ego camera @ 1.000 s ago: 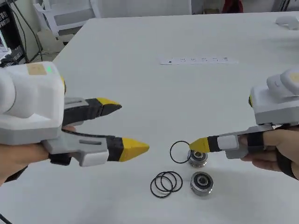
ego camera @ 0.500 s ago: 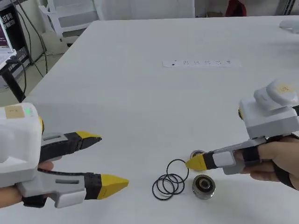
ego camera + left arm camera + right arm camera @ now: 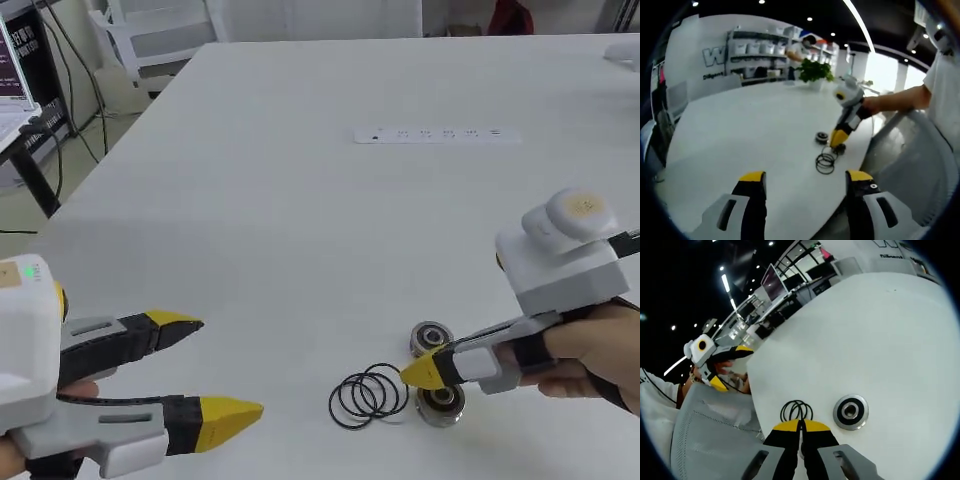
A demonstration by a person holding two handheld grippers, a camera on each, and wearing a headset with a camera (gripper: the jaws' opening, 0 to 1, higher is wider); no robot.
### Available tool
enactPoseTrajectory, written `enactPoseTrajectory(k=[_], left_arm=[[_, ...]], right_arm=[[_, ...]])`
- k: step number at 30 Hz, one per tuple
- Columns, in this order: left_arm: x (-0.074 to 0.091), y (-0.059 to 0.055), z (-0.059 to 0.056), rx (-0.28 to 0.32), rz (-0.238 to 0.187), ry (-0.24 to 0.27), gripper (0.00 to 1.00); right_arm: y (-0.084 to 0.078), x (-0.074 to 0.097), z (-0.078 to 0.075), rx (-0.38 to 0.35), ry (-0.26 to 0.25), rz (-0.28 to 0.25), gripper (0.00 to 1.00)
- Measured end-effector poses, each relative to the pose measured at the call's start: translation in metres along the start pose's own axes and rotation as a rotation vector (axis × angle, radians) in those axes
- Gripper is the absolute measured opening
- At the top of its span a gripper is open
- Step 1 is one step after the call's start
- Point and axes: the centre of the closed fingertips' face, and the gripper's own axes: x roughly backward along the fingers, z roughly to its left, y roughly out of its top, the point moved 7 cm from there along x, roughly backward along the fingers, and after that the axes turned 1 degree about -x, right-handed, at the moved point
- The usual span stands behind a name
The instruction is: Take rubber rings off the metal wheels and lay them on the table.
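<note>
- swung down and left in the lower right of the head view, the right gripper has carried its ring from beside the far wheel onto the pile at lower centre.
- its jaws are pressed together at the ring's right edge and seem to be pinching it. the ring lies low over the pile, so only the letting go looks left.
- the near wheel sits just under that gripper's tip, right of the pile. both wheels rest on the table.
- the left gripper has dropped back to the lower left, jaws wide apart and empty, well apart from the work.
- whether either wheel carries another ring is too small to tell.
</note>
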Motion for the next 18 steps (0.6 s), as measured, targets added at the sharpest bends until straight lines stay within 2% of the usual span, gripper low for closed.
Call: enactPoseTrajectory(k=[8, 12, 18], left_arm=[[-0.0004, -0.0044, -0.0023, 0.008, 0.008, -0.001, 0.65], [0.0012, -0.0074, -0.0022, 0.013, 0.012, 0.007, 0.65], [0.0036, -0.0086, -0.0015, 0.02, 0.008, 0.017, 0.65]], right_arm=[[-0.0007, -0.0011, -0.0034, 0.03, -0.04, 0.008, 0.0], [0.0007, -0.0027, -0.0039, 0.071, -0.067, 0.009, 0.0], [0.0011, -0.0047, -0.0049, 0.097, -0.077, 0.012, 0.02]])
